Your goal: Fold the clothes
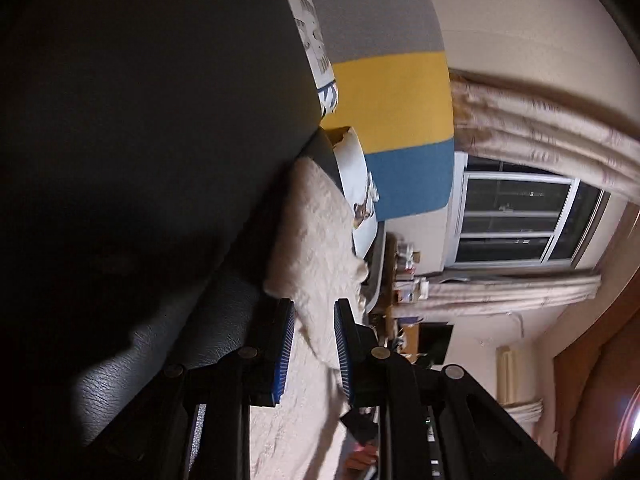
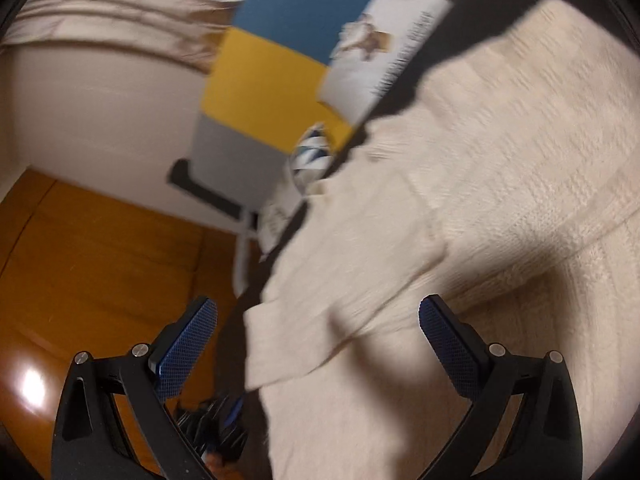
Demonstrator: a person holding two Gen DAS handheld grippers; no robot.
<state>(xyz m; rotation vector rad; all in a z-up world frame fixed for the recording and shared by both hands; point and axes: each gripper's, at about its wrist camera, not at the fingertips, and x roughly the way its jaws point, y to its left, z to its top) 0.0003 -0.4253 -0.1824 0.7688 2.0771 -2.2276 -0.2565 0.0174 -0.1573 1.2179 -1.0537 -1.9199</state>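
A cream knitted garment lies on a dark surface, and its cloth runs back between the blue pads of my left gripper. Those pads stand close together, pinching the knit. In the right wrist view the same cream garment fills the right side, blurred by motion, with a folded edge near the middle. My right gripper hangs wide open over that edge. Its left finger is above the wooden floor and its right finger above the knit. Nothing sits between its pads.
A headboard with grey, yellow and blue panels stands behind printed pillows. A window and beige curtains lie beyond. Orange wooden floor borders the bed. A hand shows at the bottom of the left wrist view.
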